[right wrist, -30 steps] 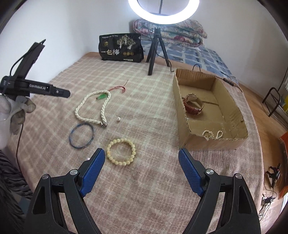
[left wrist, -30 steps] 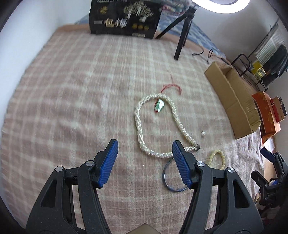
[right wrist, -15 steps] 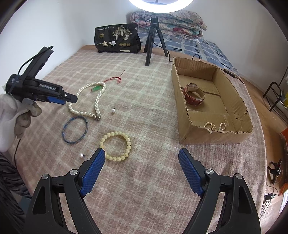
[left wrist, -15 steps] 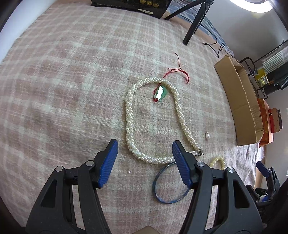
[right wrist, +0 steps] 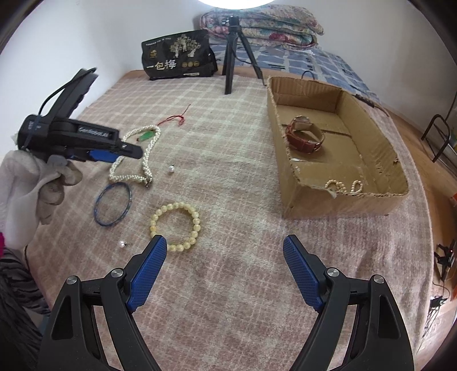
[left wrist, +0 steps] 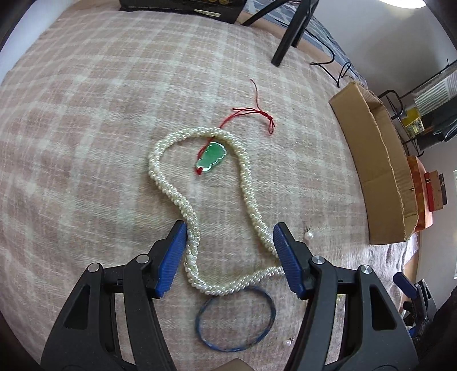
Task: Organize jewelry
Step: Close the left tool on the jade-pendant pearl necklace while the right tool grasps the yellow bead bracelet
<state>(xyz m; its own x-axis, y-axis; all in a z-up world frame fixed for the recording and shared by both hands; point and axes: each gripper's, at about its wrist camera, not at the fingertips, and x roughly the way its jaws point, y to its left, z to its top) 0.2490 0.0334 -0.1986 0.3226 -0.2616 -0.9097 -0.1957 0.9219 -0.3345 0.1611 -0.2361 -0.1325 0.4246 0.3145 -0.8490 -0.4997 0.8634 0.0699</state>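
Note:
A twisted pearl necklace [left wrist: 251, 197] lies in a loop on the plaid blanket, with a green pendant on red cord [left wrist: 211, 155] inside it. My left gripper [left wrist: 230, 256] is open, low over the necklace's near end, its jaws straddling both strands. A blue bangle [left wrist: 235, 319] lies just below. In the right wrist view, the left gripper [right wrist: 111, 152] hovers over the necklace [right wrist: 142, 159]. My right gripper [right wrist: 225, 271] is open and empty, near a yellow bead bracelet [right wrist: 177, 222]. The cardboard box [right wrist: 342, 199] holds a brown watch [right wrist: 305, 138] and a small pearl piece [right wrist: 342, 185].
Loose pearl earrings lie on the blanket [right wrist: 171, 169] [right wrist: 123, 244]. A black tripod [right wrist: 231, 57] and a black printed bag [right wrist: 178, 55] stand at the far edge. Folded quilts [right wrist: 262, 25] lie behind. The blue bangle also shows in the right wrist view [right wrist: 112, 204].
My left gripper has moved forward and down over the pearl necklace, so its jaws now straddle the near end. The right gripper has shifted slightly closer to the bead bracelet.

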